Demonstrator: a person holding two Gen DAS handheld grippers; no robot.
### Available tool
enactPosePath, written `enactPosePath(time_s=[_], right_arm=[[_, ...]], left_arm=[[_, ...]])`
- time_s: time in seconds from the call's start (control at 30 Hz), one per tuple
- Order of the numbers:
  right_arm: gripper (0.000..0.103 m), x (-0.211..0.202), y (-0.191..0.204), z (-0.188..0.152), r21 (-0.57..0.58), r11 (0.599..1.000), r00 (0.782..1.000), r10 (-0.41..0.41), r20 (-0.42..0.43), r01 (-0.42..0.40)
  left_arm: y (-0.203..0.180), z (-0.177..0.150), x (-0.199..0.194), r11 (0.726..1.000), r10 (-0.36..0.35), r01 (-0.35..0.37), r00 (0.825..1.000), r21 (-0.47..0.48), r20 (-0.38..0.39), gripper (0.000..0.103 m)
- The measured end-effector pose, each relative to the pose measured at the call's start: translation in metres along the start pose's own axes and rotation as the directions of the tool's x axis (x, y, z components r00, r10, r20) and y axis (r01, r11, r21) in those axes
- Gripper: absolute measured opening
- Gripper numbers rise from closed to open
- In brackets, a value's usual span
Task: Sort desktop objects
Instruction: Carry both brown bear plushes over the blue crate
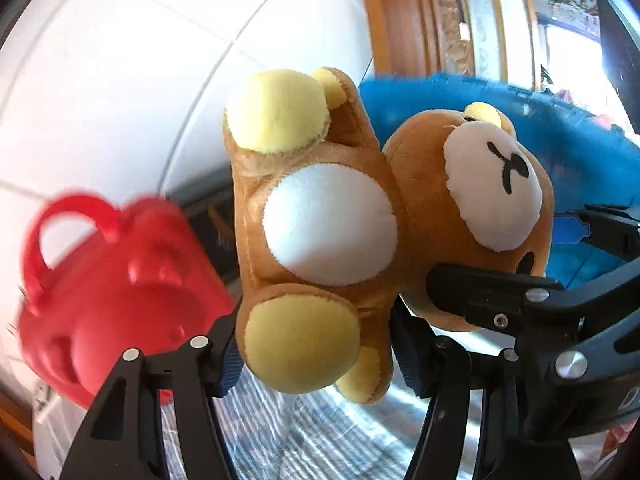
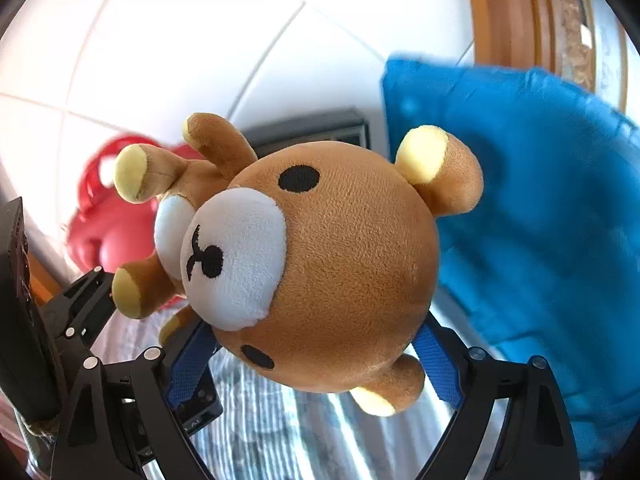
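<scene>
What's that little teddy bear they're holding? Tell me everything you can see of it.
The teddy bear is a soft brown plush with pale yellow ear linings and paw pads, a white belly patch, a white muzzle with stitched black nose and mouth, and black oval eyes. It is held in the air, tilted on its side. The left gripper squeezes its body and the right gripper its head.

Noted soft matt plush on the bear, glossy red plastic on the basket, fuzzy blue cloth behind.
</scene>
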State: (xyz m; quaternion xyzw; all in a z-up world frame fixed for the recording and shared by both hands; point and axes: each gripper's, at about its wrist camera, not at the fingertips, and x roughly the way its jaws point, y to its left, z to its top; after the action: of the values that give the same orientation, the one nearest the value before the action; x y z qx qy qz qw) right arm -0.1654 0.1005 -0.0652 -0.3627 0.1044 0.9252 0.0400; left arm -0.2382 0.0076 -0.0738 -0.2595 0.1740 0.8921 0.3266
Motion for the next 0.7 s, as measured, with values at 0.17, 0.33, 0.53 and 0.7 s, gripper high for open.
enactPosePath(time_s=[0.17, 0.33, 0.53, 0.7], right_arm=[[0.092, -0.066, -0.017, 0.017, -0.019, 1.0, 0.997, -0.015, 0.08, 0.017], [0.092, -0.119, -0.046, 0.038, -0.018, 0.999, 0.99, -0.032, 0.14, 0.035], [0.092, -0.169, -0.101, 0.062, 0.01, 0.995, 0.974, -0.101, 0.204, 0.101], [0.092, -0.19, -0.155, 0.074, 0.048, 0.99, 0.966, -0.139, 0.219, 0.131]], left_arm=[[-0.035, 0.038, -0.043, 1.0, 0.002, -0.003, 0.998, 0.013, 0.065, 0.062], [-0.07, 0.092, -0.056, 0.999, -0.012, 0.006, 0.991, 0.049, 0.132, 0.062], [-0.119, 0.144, -0.054, 0.996, -0.057, 0.041, 0.98, 0.085, 0.193, 0.062], [-0.16, 0.174, -0.036, 0.99, -0.1, 0.077, 0.975, 0.119, 0.201, 0.062]])
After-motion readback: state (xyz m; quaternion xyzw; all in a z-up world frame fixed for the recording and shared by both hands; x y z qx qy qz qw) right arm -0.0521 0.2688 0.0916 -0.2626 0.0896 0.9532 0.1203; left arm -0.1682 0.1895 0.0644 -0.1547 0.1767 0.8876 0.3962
